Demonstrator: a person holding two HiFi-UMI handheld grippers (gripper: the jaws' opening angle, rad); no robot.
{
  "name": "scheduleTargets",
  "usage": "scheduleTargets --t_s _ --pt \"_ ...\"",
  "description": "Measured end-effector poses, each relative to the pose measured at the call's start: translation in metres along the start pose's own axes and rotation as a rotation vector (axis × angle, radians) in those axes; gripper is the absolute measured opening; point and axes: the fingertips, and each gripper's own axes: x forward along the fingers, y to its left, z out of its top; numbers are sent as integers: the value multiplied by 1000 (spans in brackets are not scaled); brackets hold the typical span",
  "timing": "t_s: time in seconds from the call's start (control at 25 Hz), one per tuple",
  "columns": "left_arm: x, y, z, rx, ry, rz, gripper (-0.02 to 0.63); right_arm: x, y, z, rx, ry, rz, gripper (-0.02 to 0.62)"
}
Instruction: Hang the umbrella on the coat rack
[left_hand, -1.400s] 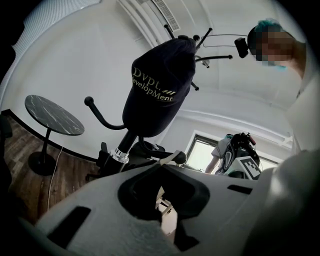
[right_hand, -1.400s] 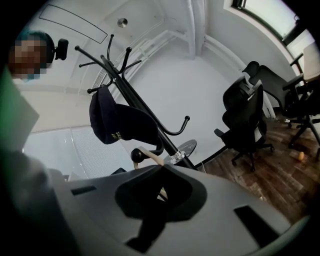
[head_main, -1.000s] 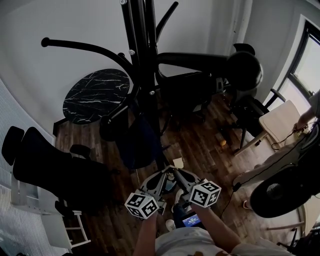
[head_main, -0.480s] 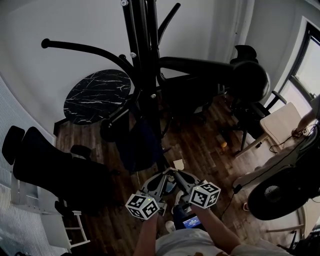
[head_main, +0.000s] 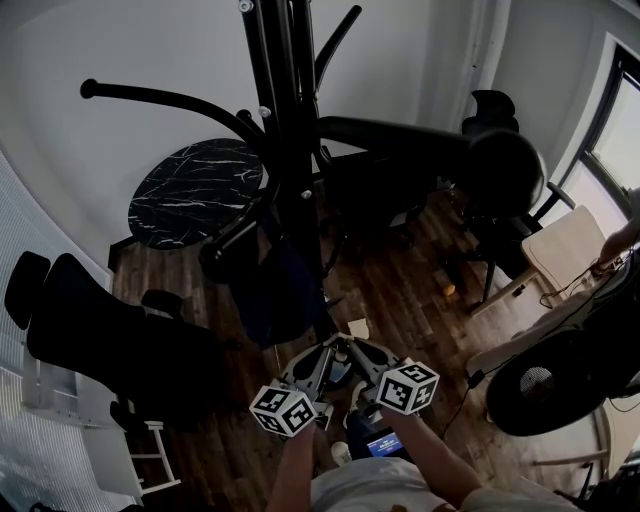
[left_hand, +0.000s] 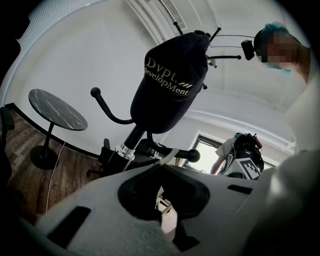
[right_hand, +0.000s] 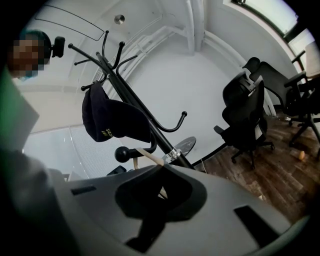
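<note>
Left hand-held gripper (left_hand: 164, 176) and right hand-held gripper (right_hand: 157, 182), side by side, are each pressed together on a beige strap (left_hand: 169, 156). The dark folded umbrella (head_main: 280, 290) is just ahead of both, against the black coat rack (head_main: 290, 150), near a ball-tipped hook (head_main: 214, 257).

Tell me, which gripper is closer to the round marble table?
Left. The left gripper sits lower right of the marble table; the right gripper is farther right, beyond it. Both pinch the umbrella strap.
</note>
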Motion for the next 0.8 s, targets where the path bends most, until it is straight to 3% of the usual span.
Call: scheduleTargets --t_s 0.8 --pt "13 17 -2 -21 16 10 20 21 -7 -4 -86 48 -6 12"
